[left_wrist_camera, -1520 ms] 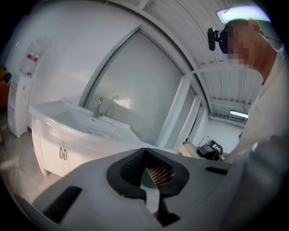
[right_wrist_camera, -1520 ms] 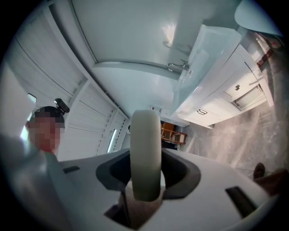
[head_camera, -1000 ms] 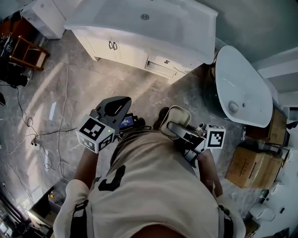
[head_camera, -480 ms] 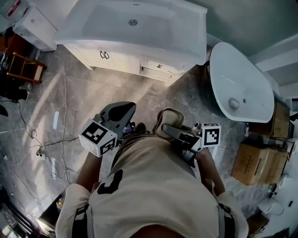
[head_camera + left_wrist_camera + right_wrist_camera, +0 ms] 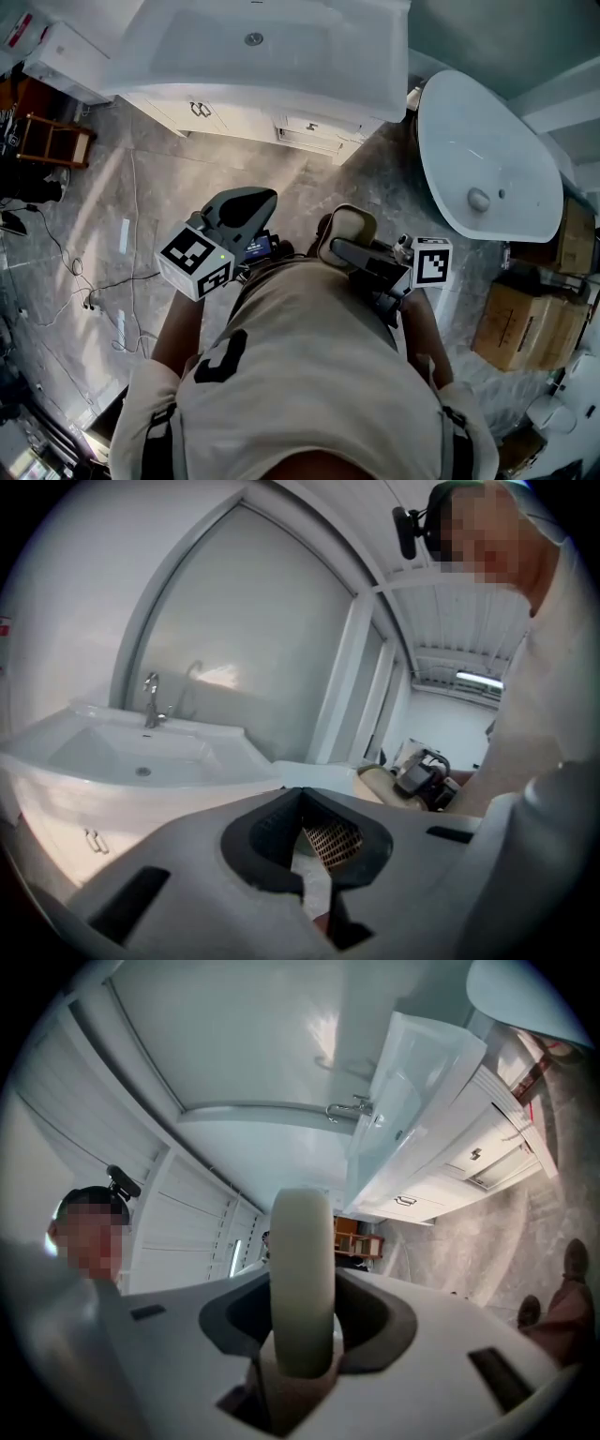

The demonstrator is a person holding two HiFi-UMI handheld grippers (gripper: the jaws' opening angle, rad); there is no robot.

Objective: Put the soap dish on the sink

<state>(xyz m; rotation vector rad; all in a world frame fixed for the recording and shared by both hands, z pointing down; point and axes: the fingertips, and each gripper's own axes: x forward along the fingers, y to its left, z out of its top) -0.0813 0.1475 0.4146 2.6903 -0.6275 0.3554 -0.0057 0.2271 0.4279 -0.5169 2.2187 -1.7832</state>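
The white sink (image 5: 281,47) with its drain tops a white cabinet at the far edge of the head view; the left gripper view shows the sink (image 5: 122,752) ahead with a tap (image 5: 150,700). My right gripper (image 5: 345,246) is shut on a cream soap dish (image 5: 345,225), held at waist height over the floor, well short of the sink. In the right gripper view the soap dish (image 5: 302,1269) stands edge-on between the jaws of the right gripper (image 5: 302,1312). My left gripper (image 5: 242,212) is beside it, shut and holding nothing; the left gripper (image 5: 305,832) points toward the sink.
A white oval tub (image 5: 487,159) stands at the right, with cardboard boxes (image 5: 520,328) below it. Cables (image 5: 84,281) trail over the grey marble floor at the left, near a wooden stool (image 5: 47,141). Cabinet doors (image 5: 202,111) face me under the sink.
Both grippers and the soap dish have been carried forward toward the sink. The grip on the dish is unchanged.
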